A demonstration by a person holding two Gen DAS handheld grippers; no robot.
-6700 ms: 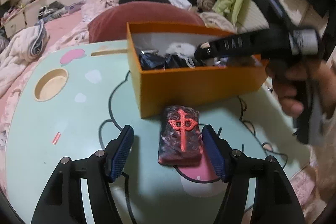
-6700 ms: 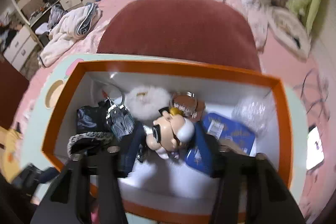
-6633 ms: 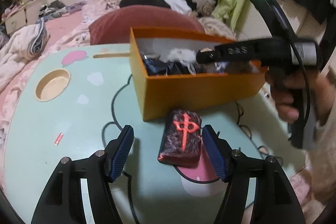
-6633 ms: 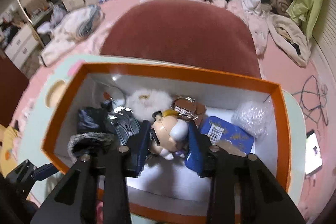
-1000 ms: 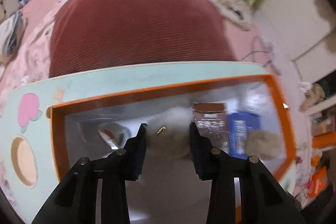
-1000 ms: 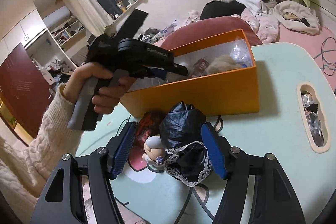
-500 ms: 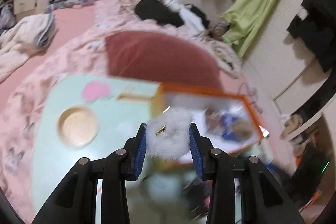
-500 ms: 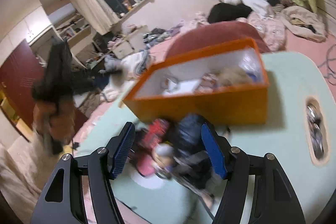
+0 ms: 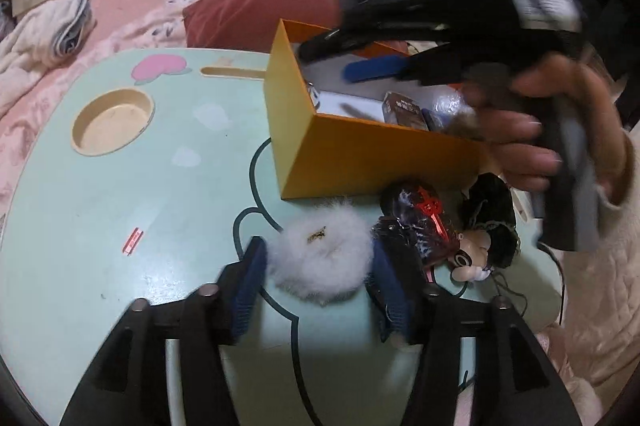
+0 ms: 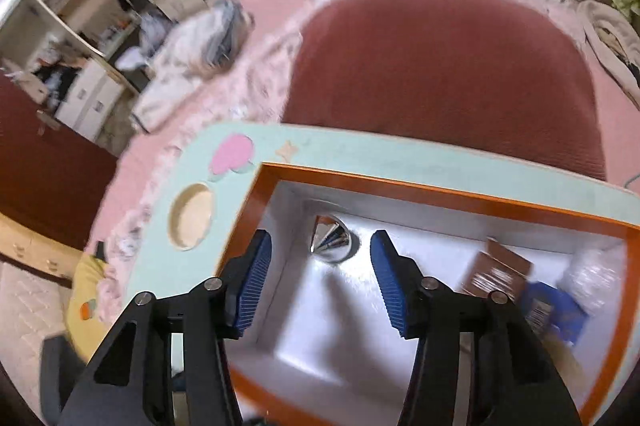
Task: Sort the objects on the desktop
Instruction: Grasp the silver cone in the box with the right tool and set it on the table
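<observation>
The left gripper (image 9: 316, 266) is opening around the white fluffy pompom (image 9: 320, 260), which lies on the mint-green table (image 9: 120, 194) beside the orange cardboard box (image 9: 360, 158). The right gripper (image 10: 320, 266) (nothing between its pads) is closing above a shiny silver cone (image 10: 330, 240) inside this box.

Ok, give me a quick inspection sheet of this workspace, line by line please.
Surface: mint table, round recess.
Job's things: white pompom, red-character block, doll figure lie outside orange box; shiny cone inside.
Clutter: brown packet, blue packet in box.
Grippers: left gripper opening around pompom; right gripper closing, empty, over box.
Cables: thin black cable at table edge.
Surroundings: red cushion, clothes.
</observation>
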